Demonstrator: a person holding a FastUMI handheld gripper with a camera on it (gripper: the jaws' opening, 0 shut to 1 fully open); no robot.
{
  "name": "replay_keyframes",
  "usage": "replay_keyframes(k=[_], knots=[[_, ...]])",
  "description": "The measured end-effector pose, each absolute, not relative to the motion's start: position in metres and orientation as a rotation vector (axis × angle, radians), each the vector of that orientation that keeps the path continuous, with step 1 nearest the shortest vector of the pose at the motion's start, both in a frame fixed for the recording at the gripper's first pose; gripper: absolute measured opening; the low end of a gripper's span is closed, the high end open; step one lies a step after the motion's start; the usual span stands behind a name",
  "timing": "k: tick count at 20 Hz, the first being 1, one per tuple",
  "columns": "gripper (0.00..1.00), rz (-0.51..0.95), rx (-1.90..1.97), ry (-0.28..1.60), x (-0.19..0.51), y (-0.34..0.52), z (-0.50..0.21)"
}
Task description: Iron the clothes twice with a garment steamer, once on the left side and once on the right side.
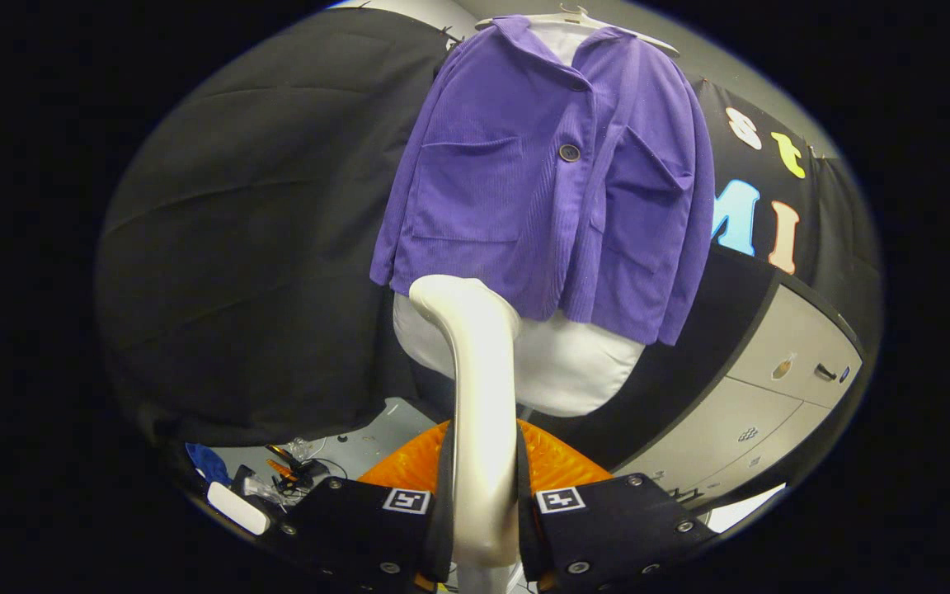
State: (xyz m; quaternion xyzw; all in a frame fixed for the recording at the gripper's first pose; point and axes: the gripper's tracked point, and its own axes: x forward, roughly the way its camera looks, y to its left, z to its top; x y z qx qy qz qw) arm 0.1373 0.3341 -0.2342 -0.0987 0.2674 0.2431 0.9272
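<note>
The purple jacket point(549, 181) hangs on a white hanger point(578, 18) against the booth wall, over a white garment point(574, 363), well beyond the fingers. The cream steamer point(479, 396) stands between the two fingers of the gripper point(483, 528), which are closed on its handle. I think the smooth handle could slip or turn, so the head would miss one side
</note>
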Motion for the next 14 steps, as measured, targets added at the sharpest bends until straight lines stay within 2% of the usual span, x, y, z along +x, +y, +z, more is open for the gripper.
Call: replay_keyframes(k=[6, 14], knots=[[0.32, 0.449, -0.113, 0.513, 0.114, 0.283, -0.204], [0.32, 0.314, -0.007, 0.373, 0.098, 0.150, -0.126]])
